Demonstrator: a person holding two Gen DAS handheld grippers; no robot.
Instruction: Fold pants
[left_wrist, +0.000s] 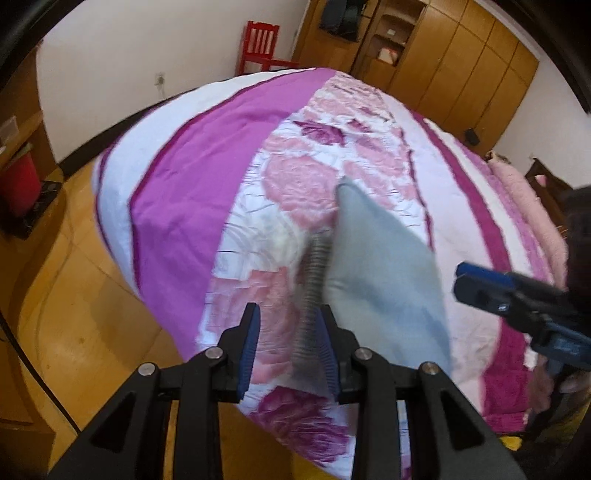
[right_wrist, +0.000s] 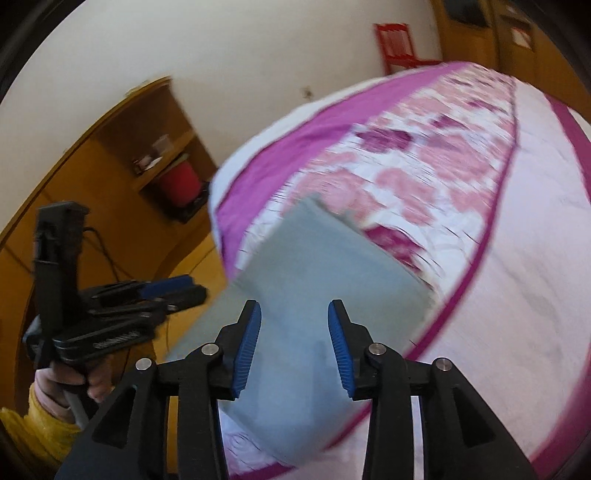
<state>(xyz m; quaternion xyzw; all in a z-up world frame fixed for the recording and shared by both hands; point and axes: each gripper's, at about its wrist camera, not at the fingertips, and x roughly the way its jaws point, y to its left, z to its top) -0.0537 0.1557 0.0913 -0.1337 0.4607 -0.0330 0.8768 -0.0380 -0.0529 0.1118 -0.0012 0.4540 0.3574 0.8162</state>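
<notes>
The pants (left_wrist: 384, 266) are a pale grey-blue folded bundle lying on the floral quilt near the bed's front edge. Their ribbed elastic waistband (left_wrist: 314, 280) runs along the left side. My left gripper (left_wrist: 288, 332) is open, and the waistband reaches into the gap close to its right finger. In the right wrist view the pants (right_wrist: 314, 258) fill the middle, and my right gripper (right_wrist: 293, 332) hovers open just above their near end. The right gripper (left_wrist: 465, 280) shows side-on to the right of the pants. The left gripper (right_wrist: 192, 286) shows at the left, held by a hand (right_wrist: 74, 376).
The bed (left_wrist: 177, 206) wears a pink, purple and white quilt. A wooden floor (left_wrist: 74, 295) lies to its left and front. A red chair (left_wrist: 260, 46) and wooden wardrobes (left_wrist: 461, 62) stand behind it. A red bucket (right_wrist: 179, 181) sits in a wooden shelf unit.
</notes>
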